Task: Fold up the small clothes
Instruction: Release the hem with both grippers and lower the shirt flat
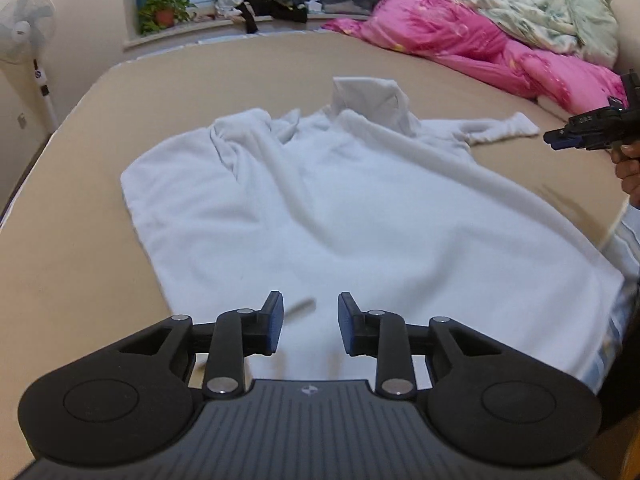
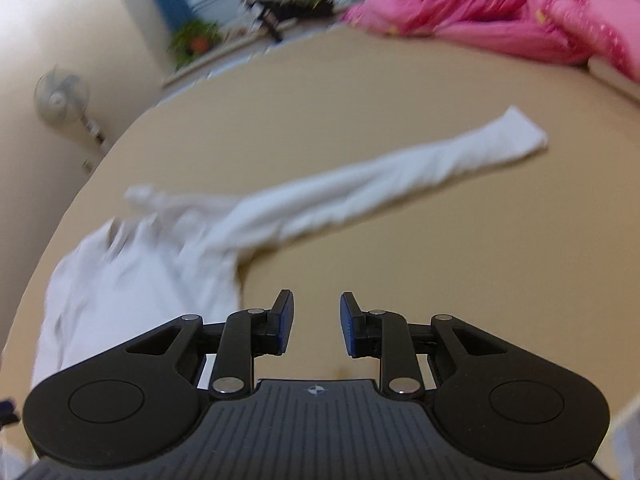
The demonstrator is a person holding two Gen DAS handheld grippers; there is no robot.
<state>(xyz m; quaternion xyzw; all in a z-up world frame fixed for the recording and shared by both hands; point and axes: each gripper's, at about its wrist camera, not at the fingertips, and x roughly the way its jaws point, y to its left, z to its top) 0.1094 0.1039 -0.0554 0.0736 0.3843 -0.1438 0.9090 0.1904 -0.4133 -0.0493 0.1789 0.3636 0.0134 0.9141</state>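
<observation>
A: Where's the garment?

B: White long-sleeved top (image 1: 320, 200) lies spread on the tan bed sheet (image 1: 100, 280), hem toward the near edge, collar (image 1: 368, 96) standing up at the far end. One sleeve (image 2: 400, 172) is stretched out to the right, apart from the body; the other side is bunched into ridges near the shoulder.

A: Why laid out like that?

B: Likely so the body is flat enough to fold. The straightened sleeve looks ready to be brought across the torso.

A: Grippers?

B: Left gripper (image 1: 311, 326) hovers over the hem, fingers spread, nothing between them. Right gripper (image 2: 317, 326) hangs over bare sheet just beside the top's right edge, also spread and empty. The right-wrist view is blurred.

A: Position makes sense?

B: I judge yes: one at the hem, one facing the sleeve.

A: Anything in the way?

B: Pink quilt (image 1: 460, 36) and pale floral quilt (image 1: 552, 8) sit well apart, at the far corner.
</observation>
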